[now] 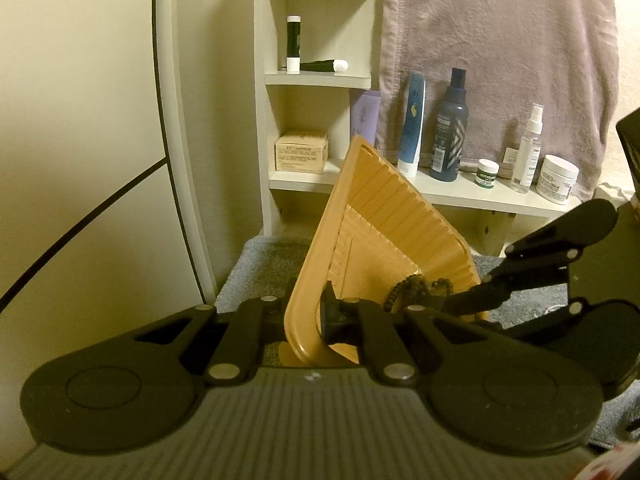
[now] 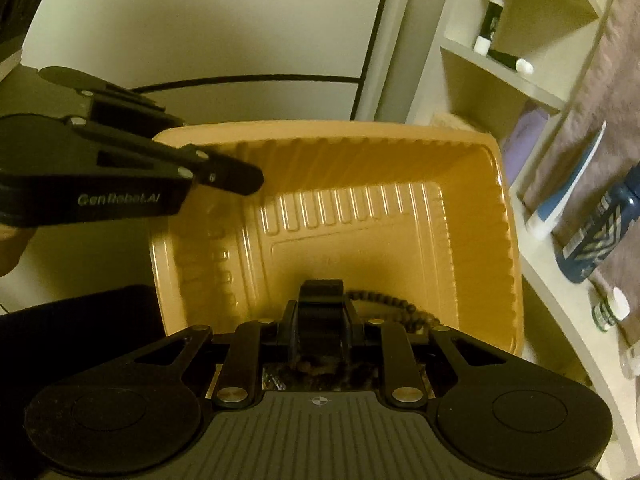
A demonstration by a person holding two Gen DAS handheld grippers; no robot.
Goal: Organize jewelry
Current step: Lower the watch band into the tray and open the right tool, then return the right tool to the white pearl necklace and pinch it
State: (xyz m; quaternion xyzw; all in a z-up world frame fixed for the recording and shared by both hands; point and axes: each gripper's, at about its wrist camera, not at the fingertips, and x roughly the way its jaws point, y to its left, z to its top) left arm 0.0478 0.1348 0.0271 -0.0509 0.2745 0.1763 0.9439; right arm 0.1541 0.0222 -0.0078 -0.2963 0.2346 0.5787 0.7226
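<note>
Nearest the left camera, the left tongs point(image 1: 320, 320) are clenched on the rim of an orange plastic tray point(image 1: 384, 216), holding it tipped up on edge above a grey mat point(image 1: 260, 268). In the right camera the same tongs show as a dark finger pinching the tray's left wall.

Inside the tray, at its low end, the right tongs point(image 2: 322, 312) are nearly closed on a string of dark beads point(image 2: 396, 304). Part of the string trails out to the right across the tray floor, and more of it bunches under the fingers. I judge it is gripped, though the pads themselves are hidden by the fingers.

So the beads are in the tray, or at the point of being laid there. The rest of the tray floor is bare, and no other jewelry shows in either view. What seems left is to let the beads go, set the tray flat, and fetch whatever else belongs in it.

Farther back, a white shelf point(image 1: 460, 192) carries bottles and jars in front of a hanging towel point(image 1: 500, 48).
</note>
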